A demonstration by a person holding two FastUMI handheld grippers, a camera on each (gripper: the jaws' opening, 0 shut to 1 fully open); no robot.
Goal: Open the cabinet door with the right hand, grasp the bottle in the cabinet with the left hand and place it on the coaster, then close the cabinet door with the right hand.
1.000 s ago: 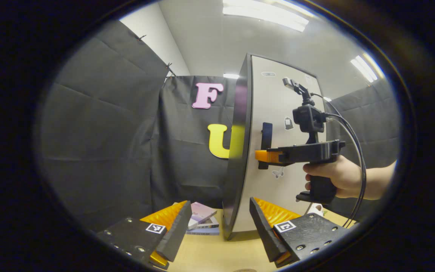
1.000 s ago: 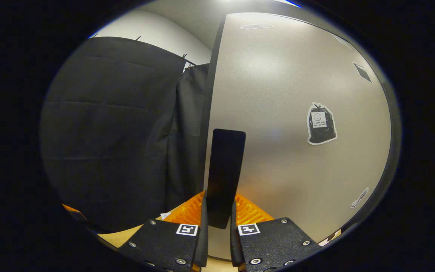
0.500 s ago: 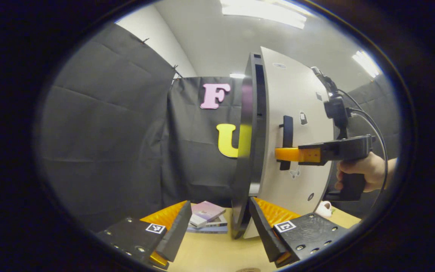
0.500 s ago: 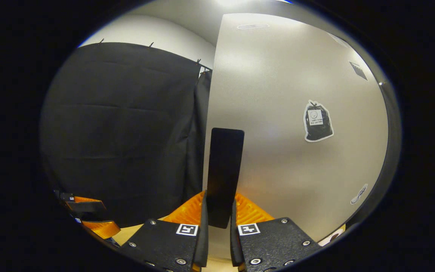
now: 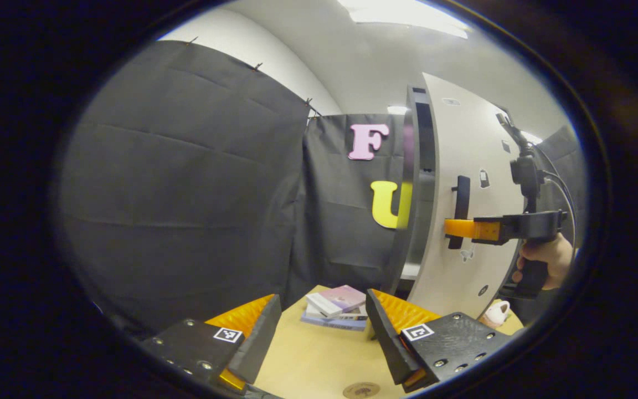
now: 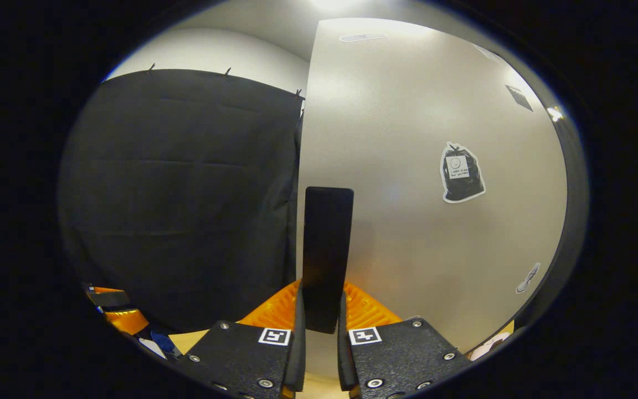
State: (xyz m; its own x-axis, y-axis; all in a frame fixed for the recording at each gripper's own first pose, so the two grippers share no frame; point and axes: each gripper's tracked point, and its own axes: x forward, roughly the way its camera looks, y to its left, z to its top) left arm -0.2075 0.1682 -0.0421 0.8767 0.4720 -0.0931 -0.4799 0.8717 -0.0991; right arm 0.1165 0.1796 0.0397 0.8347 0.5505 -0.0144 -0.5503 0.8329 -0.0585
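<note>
In the left gripper view, the left tool (image 5: 319,338) hangs low over the table (image 5: 319,360) with its fingers spread apart and nothing between them, presumably waiting for the cabinet to open wide enough to reach in. Ahead, the cabinet door (image 5: 474,188) stands ajar from the dark cabinet edge (image 5: 416,183); the right tool (image 5: 454,228), carried by a hand (image 5: 543,257), grips the handle (image 5: 459,213) to swing the door. The bottle cannot be seen through the narrow gap. The round coaster (image 5: 361,390) lies on the table just below the left tool, near a stack of books (image 5: 335,307). In the right gripper view, the right tool's fingers (image 6: 295,332) are clamped on either side of the handle's lower end, a firm hold suited to pulling.
</note>
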